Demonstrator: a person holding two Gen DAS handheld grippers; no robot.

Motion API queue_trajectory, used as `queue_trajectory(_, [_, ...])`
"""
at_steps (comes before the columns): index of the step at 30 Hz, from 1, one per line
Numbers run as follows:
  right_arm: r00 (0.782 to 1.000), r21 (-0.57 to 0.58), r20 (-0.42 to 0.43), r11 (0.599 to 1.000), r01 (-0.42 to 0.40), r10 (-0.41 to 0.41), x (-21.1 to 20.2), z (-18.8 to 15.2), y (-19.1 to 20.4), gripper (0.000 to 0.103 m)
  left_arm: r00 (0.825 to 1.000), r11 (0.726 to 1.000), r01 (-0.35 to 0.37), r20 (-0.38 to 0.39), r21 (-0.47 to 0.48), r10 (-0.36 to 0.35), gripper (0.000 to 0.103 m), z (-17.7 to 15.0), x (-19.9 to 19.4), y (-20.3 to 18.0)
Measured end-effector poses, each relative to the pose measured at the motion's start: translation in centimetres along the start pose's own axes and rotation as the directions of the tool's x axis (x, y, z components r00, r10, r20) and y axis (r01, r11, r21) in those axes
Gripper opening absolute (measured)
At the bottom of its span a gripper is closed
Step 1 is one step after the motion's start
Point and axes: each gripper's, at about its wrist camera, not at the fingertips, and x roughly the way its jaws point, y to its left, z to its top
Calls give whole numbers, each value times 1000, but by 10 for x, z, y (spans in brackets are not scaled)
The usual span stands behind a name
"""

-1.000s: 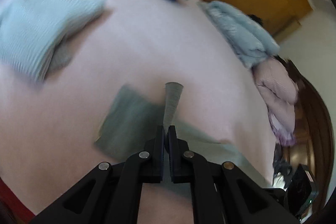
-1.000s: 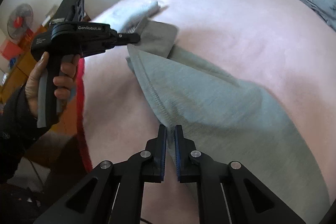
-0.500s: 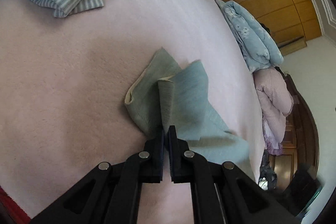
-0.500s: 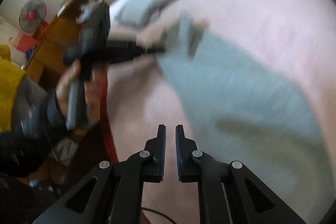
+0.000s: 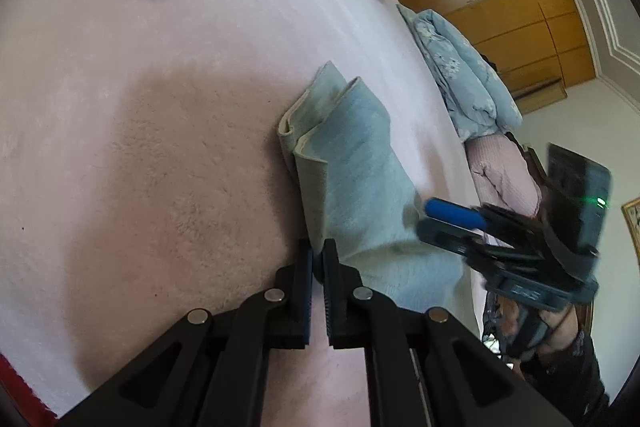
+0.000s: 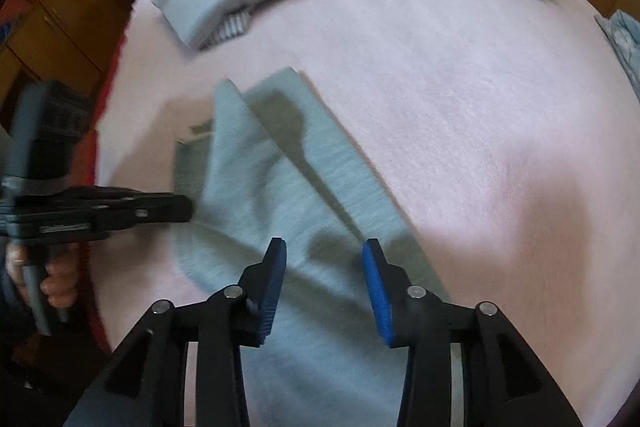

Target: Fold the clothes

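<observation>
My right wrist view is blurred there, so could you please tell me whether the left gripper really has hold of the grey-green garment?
Observer: Yes, the left gripper is shut on the near edge of the grey-green garment.
Operator: Thank you. How does its far end lie?
Observer: It is doubled over, with a cream inner edge showing.
Operator: And what is piled next to the light blue quilt?
Observer: A pink quilt.
</observation>
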Motion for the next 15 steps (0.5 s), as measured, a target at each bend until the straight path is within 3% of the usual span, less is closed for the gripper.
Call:
queue_trajectory(8, [999,-6,-38,1000,-5,5,24,0,-4,39,1000,1000,30,-2,-1,-30,5,-2,-1,6])
queue_trajectory(9, [999,-6,-34,1000,-10,10,23,0,-4,26,999,999,32,-2,-3,-32,5,-2,-1,7])
queue_trajectory(11, [999,-17,-28,1000,-24,24,19,-3,-1,12,999,999,33,-1,-3,-33,5,-1,0,8])
queue_trajectory(15, [999,-31,-8,999,-36,35,11,-11,4,6,1000,1000,26,1,4,-26,5,0,1,6])
